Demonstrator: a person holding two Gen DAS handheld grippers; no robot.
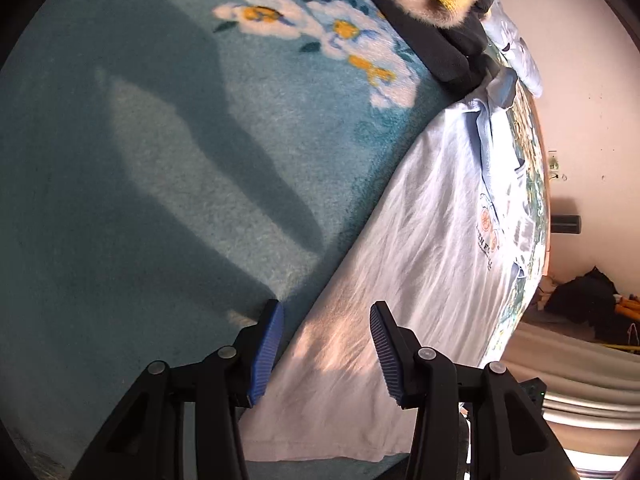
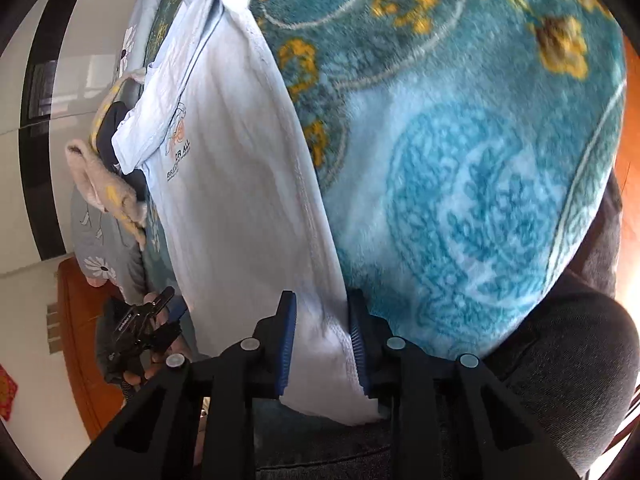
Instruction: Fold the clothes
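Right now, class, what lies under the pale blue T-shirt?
The pale blue T-shirt lies on a teal patterned fleece blanket, visible around it. Whatever sits directly beneath the shirt is covered.

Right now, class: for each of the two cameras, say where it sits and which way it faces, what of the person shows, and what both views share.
Left wrist: on the left tool, looking along its open fingers over the shirt and blanket; no body shows.
Right wrist: on the right tool, gripping the shirt's hem; the person's leg and the hand holding the left tool show.
Shared: shirt, blanket.
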